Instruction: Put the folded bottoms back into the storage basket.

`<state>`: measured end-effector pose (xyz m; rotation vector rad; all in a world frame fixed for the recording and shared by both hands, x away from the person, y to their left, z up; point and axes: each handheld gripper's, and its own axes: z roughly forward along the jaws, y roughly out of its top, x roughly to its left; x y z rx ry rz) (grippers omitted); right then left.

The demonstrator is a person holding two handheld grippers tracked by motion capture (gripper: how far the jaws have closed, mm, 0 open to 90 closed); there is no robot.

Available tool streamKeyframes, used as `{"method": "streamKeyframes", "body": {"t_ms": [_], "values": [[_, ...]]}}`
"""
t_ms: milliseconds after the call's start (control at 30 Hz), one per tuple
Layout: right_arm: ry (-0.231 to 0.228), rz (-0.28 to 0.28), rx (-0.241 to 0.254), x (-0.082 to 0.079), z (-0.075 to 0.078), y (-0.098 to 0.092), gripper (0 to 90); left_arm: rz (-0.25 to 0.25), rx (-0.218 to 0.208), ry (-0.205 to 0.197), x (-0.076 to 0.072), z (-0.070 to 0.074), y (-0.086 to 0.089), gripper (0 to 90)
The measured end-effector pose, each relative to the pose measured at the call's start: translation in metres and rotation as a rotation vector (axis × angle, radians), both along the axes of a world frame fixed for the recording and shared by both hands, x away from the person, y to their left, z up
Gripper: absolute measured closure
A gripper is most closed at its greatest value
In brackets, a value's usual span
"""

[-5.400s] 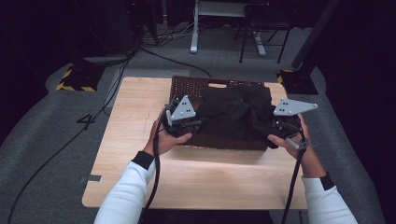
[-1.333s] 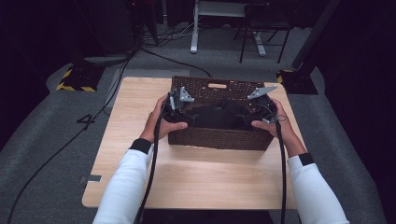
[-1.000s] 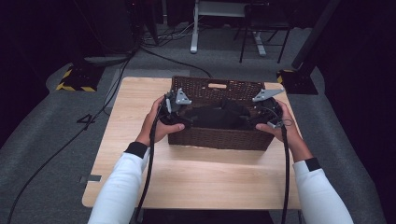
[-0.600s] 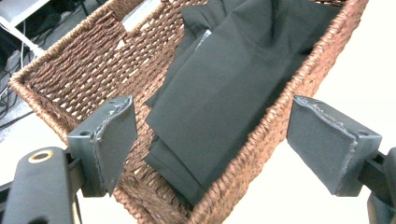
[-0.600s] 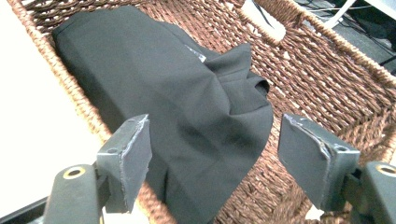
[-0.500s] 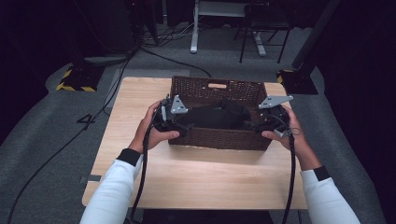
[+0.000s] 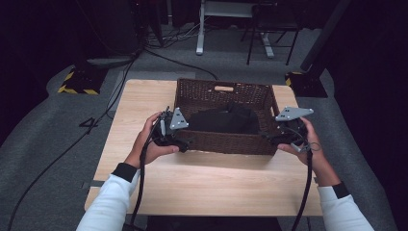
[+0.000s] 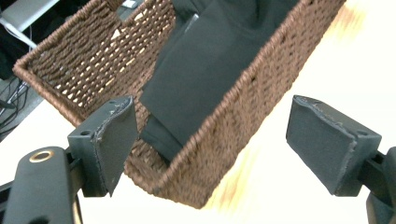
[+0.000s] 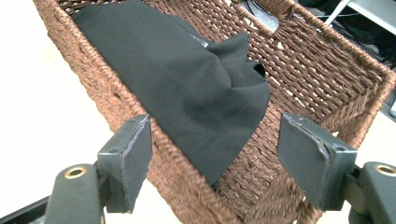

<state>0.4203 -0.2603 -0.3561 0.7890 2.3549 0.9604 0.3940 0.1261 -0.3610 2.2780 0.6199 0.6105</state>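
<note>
— Pale wooden table (image 7: 144,106) on grey carpet, dark room behind. Any writing?
— "4" marked on the floor left of the wicker basket (image 7: 226,91); yellow-black striped block (image 7: 77,83) farther off.
— Cloth?
— Black cloth (image 7: 223,120) lying inside the basket.
— Grippers?
— Left gripper (image 7: 185,144) at the basket's near-left corner, right gripper (image 7: 265,138) at its near-right corner; both spread wide, gripping nothing.

Wooden table (image 7: 207,187), light top: one brown wicker basket (image 7: 226,142) stands on its far half; near half before the basket bare.
</note>
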Motion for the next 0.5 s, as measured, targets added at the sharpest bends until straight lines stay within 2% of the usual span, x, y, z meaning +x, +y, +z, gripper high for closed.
{"method": "streamKeyframes", "body": {"t_ms": [500], "values": [[-0.042,-0.026,0.029,-0.03,-0.008,-0.022,26.6,0.036,0.009,0.012,-0.025,-0.02,0.025,17.0]]}}
